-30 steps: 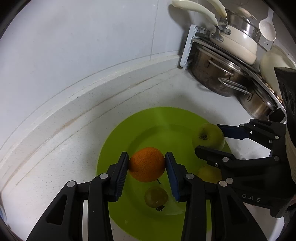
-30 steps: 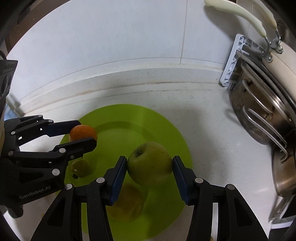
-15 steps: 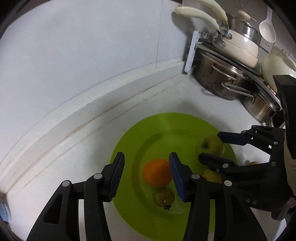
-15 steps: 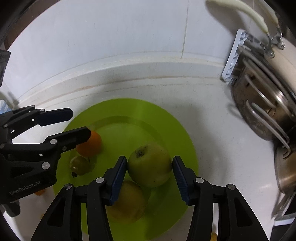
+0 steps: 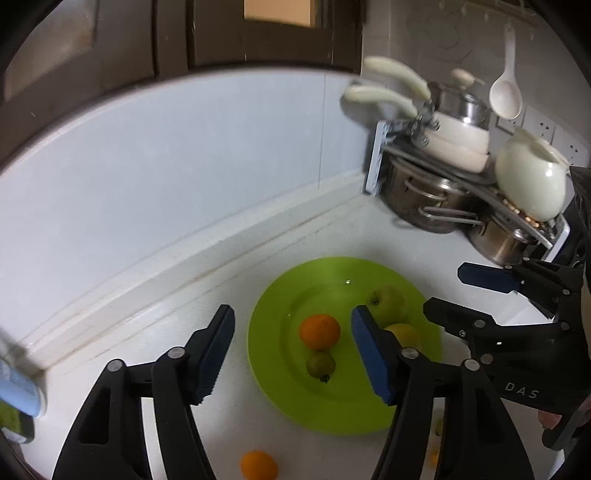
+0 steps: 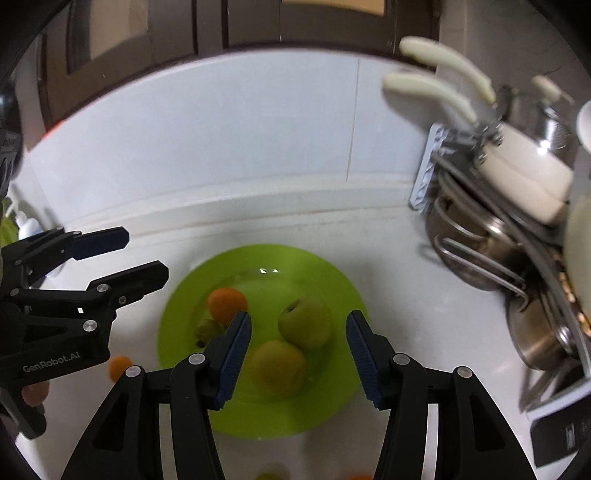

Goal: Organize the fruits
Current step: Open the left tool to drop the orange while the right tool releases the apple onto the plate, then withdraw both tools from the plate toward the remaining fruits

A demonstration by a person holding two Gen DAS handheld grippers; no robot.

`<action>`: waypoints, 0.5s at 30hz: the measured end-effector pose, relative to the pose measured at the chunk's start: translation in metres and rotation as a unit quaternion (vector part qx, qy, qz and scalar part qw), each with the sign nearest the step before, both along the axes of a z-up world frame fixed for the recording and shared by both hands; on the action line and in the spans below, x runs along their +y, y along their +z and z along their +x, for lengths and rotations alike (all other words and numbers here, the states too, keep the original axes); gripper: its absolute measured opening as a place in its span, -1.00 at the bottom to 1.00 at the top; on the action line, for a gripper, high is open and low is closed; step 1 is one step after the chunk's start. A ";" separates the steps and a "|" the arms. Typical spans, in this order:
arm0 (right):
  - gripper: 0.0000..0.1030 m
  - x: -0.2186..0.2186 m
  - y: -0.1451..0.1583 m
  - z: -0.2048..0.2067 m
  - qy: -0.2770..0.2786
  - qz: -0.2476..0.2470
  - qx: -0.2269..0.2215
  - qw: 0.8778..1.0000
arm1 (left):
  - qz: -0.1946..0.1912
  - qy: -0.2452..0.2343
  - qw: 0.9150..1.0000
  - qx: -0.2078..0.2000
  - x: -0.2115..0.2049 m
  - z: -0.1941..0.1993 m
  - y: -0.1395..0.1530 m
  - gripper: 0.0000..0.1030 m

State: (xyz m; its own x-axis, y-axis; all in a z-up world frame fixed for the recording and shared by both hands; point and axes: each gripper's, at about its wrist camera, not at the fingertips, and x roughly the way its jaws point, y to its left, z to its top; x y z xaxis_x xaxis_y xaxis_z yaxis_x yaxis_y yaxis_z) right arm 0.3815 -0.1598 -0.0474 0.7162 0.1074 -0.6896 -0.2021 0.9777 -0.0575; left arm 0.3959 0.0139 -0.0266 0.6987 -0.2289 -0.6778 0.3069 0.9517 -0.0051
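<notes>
opening tools [image 5: 291, 350] [image 6: 298, 356] above green plate [image 5: 343, 410], white counter [image 5: 229, 295] around

This is looking like a home kitchen. A white counter [image 5: 155, 325] is running along a white tiled wall [image 5: 184, 155], with dark wood cabinets [image 6: 184, 29] hanging above. At the far right a rack [image 5: 376, 158] is holding steel pots [image 5: 424, 199] and cream pans [image 5: 458, 136], and a white ladle [image 5: 506, 92] is hanging over them. Near the middle of the counter a green plate [image 5: 280, 376] is carrying fruit [image 5: 319, 331].
</notes>
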 end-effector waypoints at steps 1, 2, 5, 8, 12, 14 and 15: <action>0.06 0.001 0.006 -0.009 0.000 0.003 -0.010 1.000 | -0.001 0.000 1.000 -0.010 0.001 -0.009 0.006 0.32; 0.08 0.000 0.009 -0.013 -0.001 0.005 -0.015 1.000 | -0.001 0.001 1.000 -0.016 0.002 -0.017 0.010 0.34; 0.24 0.003 0.021 -0.031 -0.004 0.007 -0.040 0.999 | -0.007 0.002 0.999 -0.031 0.005 -0.036 0.023 0.40; 0.24 0.010 0.029 -0.051 -0.006 0.003 -0.060 0.998 | -0.006 0.005 0.999 -0.049 0.009 -0.056 0.033 0.46; 0.33 0.015 0.035 -0.076 -0.011 0.007 -0.081 0.997 | -0.010 0.001 0.998 -0.064 0.015 -0.077 0.042 0.55; 0.33 0.017 0.038 -0.090 -0.014 0.012 -0.091 0.996 | -0.010 0.001 0.997 -0.072 0.019 -0.089 0.044 0.58; 0.33 0.019 0.038 -0.096 -0.016 0.011 -0.094 0.995 | -0.010 0.000 0.997 -0.073 0.021 -0.094 0.045 0.59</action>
